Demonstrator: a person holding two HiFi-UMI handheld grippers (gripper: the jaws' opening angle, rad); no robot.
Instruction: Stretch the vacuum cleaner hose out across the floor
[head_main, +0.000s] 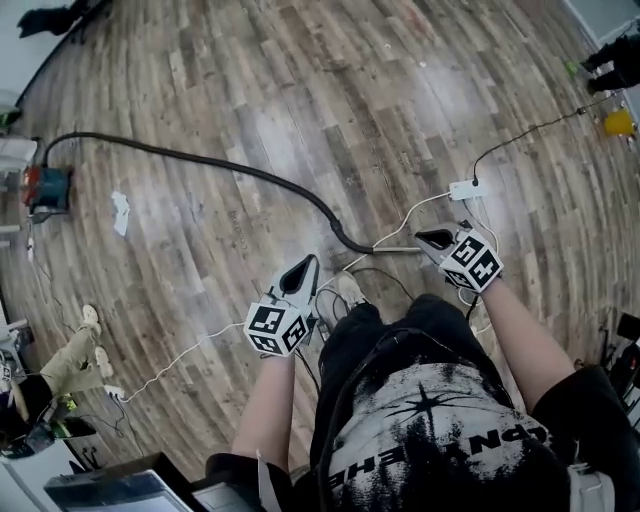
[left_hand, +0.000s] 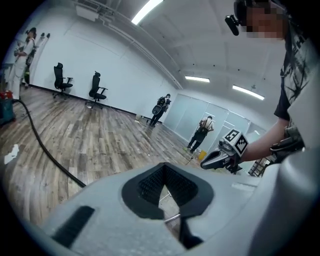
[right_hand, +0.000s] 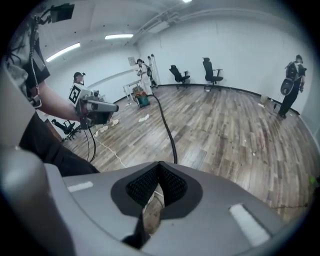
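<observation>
While hose (head_main: 230, 167) crosses open floor (head_main: 400, 100), left tongs (head_main: 303, 268) and right tongs (head_main: 428, 238) stand closed, empty.

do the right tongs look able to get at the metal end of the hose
Probably yes. The right tongs hang close by the hose's metal end, with only bare floor between and nothing lying on it. They look shut, so they would have to open first.

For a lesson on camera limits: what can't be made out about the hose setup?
Head view: far end of the wand, covered by the right hand-held gripper.
Left gripper view: near end of the hose, behind the left hand-held gripper.
Head view: details of the vacuum cleaner, too small, near the left edge.
</observation>
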